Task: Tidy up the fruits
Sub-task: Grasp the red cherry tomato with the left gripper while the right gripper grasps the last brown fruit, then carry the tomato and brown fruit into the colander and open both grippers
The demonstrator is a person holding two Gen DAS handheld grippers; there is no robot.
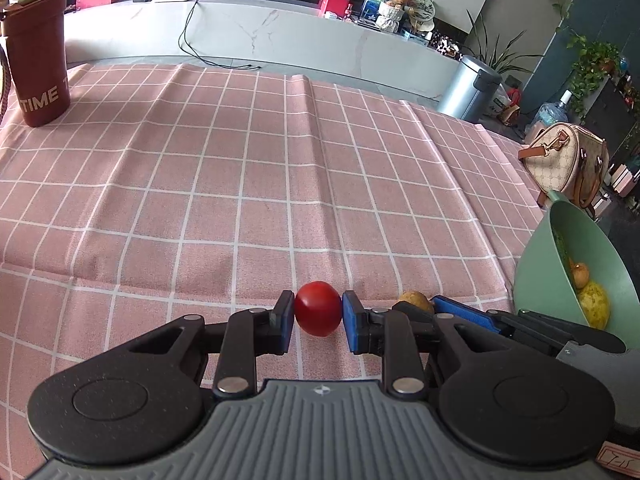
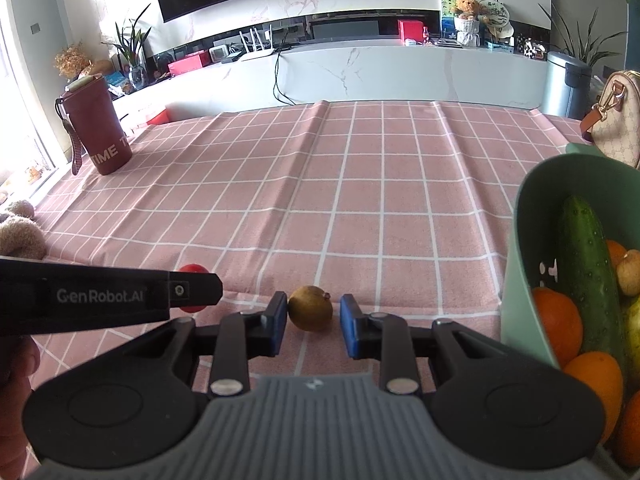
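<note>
A red tomato (image 1: 318, 308) sits between my left gripper's (image 1: 318, 314) blue pads, both pads touching its sides, low over the pink checked cloth. It also shows in the right wrist view (image 2: 193, 269), mostly hidden behind the left gripper's body. A small yellow-brown fruit (image 2: 310, 308) lies on the cloth between my right gripper's (image 2: 313, 320) open pads; the left pad touches it, the right pad stands apart. This fruit shows in the left wrist view (image 1: 416, 300) too. A green bowl (image 2: 520, 240) at right holds a cucumber (image 2: 586, 272), oranges (image 2: 556, 320) and other fruit.
A dark red "TIME" bottle sleeve (image 1: 38, 60) stands at the far left of the table. A patterned handbag (image 1: 568, 164) sits beyond the table's right edge behind the bowl (image 1: 532, 276). A plush toy (image 2: 20, 232) lies at the left edge. The cloth (image 1: 280, 160) has folds.
</note>
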